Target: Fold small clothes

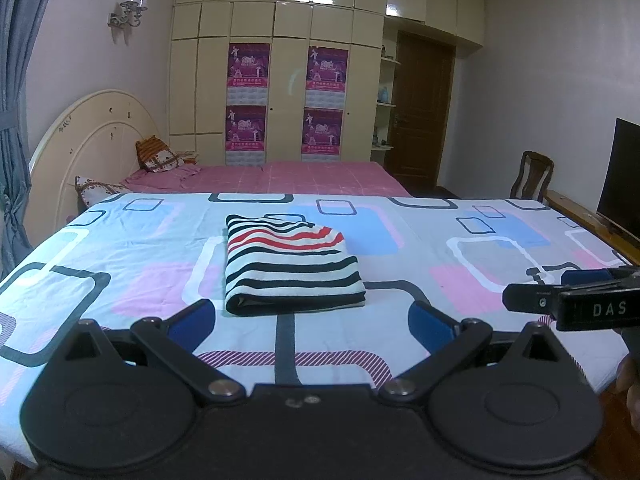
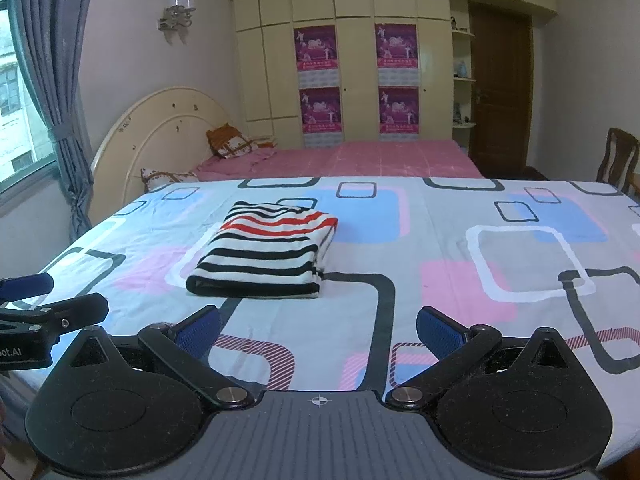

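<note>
The striped shirt [image 1: 294, 266] lies folded into a neat rectangle on the patterned sheet [image 1: 120, 248], black, white and red bands showing. My left gripper [image 1: 312, 324] hangs just short of its near edge, fingers spread wide, holding nothing. My right gripper [image 2: 318, 330] sits to the shirt's right, equally wide and empty. Its side reads "DAS"; the left one's shows "ot.AI". Behind stand a pink bed [image 1: 280, 178] and purple posters [image 1: 248, 66].
</note>
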`<state>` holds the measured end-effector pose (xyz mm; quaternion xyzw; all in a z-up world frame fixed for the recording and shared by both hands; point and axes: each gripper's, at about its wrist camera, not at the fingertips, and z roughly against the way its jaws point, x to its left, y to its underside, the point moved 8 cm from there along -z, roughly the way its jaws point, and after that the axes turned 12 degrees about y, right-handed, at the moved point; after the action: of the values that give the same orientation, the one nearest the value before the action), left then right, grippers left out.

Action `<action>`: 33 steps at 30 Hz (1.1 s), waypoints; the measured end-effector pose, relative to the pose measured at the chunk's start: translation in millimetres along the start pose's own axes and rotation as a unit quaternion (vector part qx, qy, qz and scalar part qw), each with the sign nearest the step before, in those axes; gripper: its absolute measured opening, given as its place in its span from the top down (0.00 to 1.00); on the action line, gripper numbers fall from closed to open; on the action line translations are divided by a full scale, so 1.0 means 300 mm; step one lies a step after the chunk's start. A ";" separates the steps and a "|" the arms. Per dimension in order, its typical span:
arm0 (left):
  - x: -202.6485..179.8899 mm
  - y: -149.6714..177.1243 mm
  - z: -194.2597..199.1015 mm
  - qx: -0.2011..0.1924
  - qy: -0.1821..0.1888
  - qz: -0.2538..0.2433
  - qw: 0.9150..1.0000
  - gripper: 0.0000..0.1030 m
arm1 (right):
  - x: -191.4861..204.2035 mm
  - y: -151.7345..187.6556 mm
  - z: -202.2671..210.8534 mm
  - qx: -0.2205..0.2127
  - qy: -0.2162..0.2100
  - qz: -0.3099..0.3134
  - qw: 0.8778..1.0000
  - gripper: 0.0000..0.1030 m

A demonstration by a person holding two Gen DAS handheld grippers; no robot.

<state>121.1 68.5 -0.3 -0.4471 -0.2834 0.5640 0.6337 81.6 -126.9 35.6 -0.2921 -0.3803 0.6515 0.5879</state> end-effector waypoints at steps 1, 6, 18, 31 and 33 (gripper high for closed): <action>0.001 -0.001 0.000 0.000 0.001 -0.001 1.000 0.00 | 0.000 0.000 0.000 0.000 0.000 0.000 1.000 0.00; 0.000 -0.001 -0.001 0.000 0.001 0.000 1.000 0.00 | 0.005 -0.002 0.000 0.001 0.000 0.003 1.000 0.00; 0.016 -0.009 -0.009 -0.001 0.004 0.004 1.000 0.00 | 0.010 0.005 -0.004 0.002 0.001 0.004 1.000 0.00; 0.026 -0.010 -0.011 -0.001 0.004 0.004 1.000 0.00 | 0.015 0.006 -0.013 0.004 -0.001 0.004 1.000 0.00; 0.028 -0.009 -0.011 0.000 0.004 0.003 1.000 0.00 | 0.016 0.006 -0.013 0.003 -0.002 0.004 1.000 0.00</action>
<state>126.8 76.0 -0.6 -0.4507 -0.2792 0.5642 0.6330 83.1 -121.8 32.5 -0.2906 -0.3782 0.6558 0.5852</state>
